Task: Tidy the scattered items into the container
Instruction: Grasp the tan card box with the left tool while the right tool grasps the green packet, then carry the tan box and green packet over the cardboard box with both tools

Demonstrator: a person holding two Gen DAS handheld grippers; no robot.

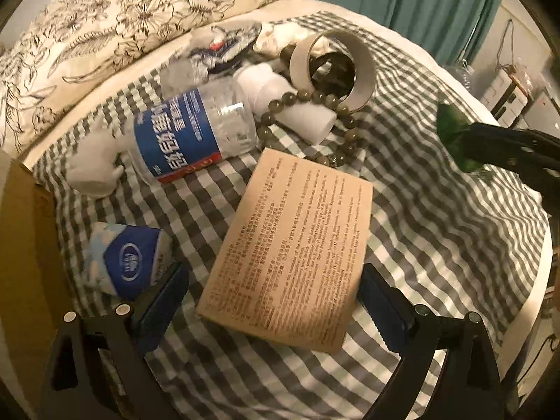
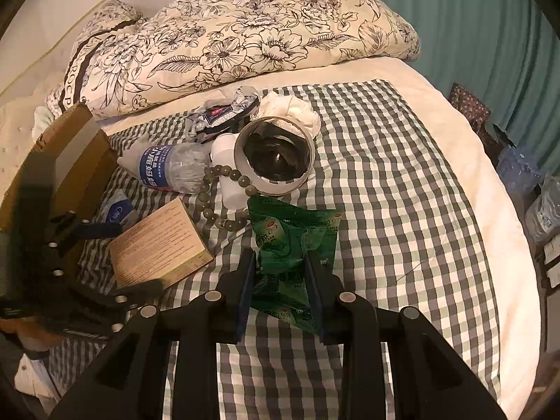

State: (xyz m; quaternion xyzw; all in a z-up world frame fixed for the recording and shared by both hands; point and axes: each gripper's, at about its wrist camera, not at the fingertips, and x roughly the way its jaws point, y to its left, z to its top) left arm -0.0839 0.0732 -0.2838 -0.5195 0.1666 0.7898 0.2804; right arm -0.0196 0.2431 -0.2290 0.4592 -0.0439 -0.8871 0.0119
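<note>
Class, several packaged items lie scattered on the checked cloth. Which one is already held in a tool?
The green sachet, pinched in the right tool. The tan box merely lies between the left tool's open fingers.

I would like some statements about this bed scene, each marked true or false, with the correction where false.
1. The right gripper grips a green packet. True.
2. The left gripper is shut on the tan box. False: its fingers stand open on either side of the box.
3. The water bottle stands upright. False: it lies on its side.
4. A bead bracelet lies beside the tape roll. True.
5. The cardboard container sits at the left of the checked cloth. True.
</note>
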